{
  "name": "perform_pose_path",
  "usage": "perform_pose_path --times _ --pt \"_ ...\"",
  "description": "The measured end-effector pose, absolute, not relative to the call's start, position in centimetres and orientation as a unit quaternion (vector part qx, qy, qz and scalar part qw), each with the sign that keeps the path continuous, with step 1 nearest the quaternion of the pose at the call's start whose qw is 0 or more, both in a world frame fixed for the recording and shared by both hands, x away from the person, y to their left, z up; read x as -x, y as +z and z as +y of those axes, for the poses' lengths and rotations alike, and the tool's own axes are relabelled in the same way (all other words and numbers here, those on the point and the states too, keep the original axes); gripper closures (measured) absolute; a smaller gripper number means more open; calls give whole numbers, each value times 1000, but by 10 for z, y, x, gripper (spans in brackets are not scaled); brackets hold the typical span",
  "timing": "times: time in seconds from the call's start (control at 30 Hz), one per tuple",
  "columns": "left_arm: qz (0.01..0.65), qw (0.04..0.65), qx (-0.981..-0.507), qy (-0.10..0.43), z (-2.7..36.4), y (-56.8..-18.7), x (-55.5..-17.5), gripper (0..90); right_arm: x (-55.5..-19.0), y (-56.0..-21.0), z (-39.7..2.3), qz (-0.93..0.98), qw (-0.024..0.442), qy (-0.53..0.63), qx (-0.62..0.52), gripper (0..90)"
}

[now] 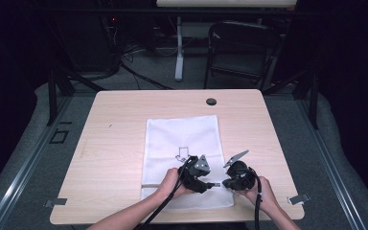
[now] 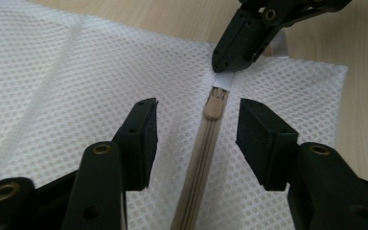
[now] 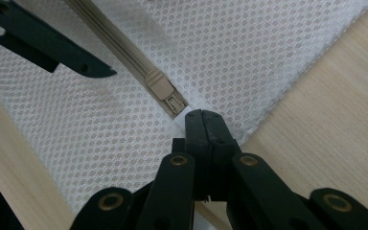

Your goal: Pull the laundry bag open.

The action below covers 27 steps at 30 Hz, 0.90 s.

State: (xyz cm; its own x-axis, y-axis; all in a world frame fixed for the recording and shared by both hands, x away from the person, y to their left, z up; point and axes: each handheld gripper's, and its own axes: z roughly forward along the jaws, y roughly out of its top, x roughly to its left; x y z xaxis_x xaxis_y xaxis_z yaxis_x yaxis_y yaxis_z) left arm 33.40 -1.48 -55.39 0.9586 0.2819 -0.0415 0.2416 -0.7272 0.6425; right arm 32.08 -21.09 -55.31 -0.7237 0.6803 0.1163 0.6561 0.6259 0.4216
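Observation:
A white mesh bag (image 1: 182, 134) lies flat on the wooden table (image 1: 115, 143), with a beige zipper (image 2: 201, 163) running along its near edge. My left gripper (image 2: 199, 120) is open, one jaw on each side of the beige zipper slider (image 2: 214, 108), and neither pad touches it. My right gripper (image 3: 203, 120) is shut on the small white tab (image 2: 223, 80) at the zipper's end, just past the slider (image 3: 160, 86). In the high view the left gripper (image 1: 210, 184) and the right gripper (image 1: 224, 184) meet tip to tip over the bag's near right corner.
A black arrow outline (image 1: 182, 153) is printed on the bag. A dark round hole (image 1: 211, 101) sits near the table's far edge. Metal clips (image 1: 55, 202) (image 1: 299, 198) stick out at the near corners. A folding chair (image 1: 239, 48) stands behind the table.

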Motion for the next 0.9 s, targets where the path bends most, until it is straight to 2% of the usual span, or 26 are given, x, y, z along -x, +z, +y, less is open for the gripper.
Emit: perform_pose_path --times 0.27,0.6,0.9 --pt "120 339 -933 11 -29 -565 -333 613 -321 -553 -212 902 26 223 -370 900" --pt "113 342 -933 2 -35 -567 -334 804 -321 -554 -212 900 23 225 -373 900" --pt "114 339 -934 3 -36 -568 -334 805 -322 -553 -212 902 24 217 -372 900"
